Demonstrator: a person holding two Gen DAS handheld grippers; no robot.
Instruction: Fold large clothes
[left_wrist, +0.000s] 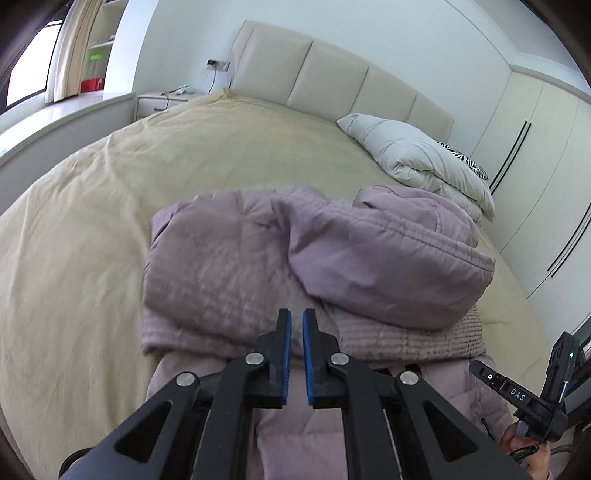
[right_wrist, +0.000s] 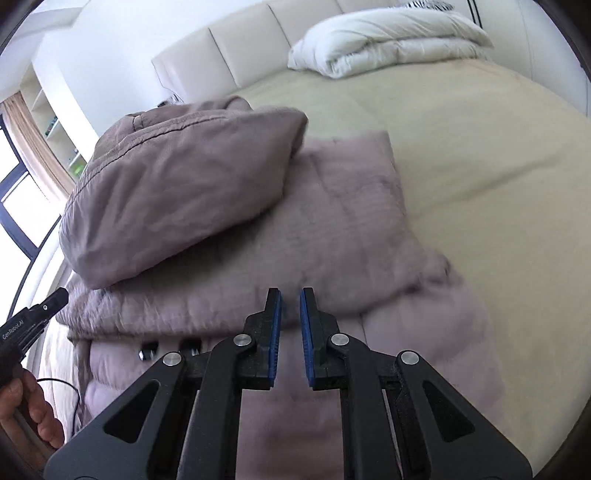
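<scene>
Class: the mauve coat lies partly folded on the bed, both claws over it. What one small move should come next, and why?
Probably open a claw and take the hood, to tuck it flat. Both the left claw and right claw are shut on nothing, and the hood sits puffed on the folded coat, whose lower part is unfolded.

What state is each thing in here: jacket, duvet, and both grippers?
Padded jacket: partly folded on the bed, hood flopped over the top.
White duvet: folded, by the headboard.
Left gripper: shut, holding nothing.
Right gripper: shut, holding nothing.
</scene>
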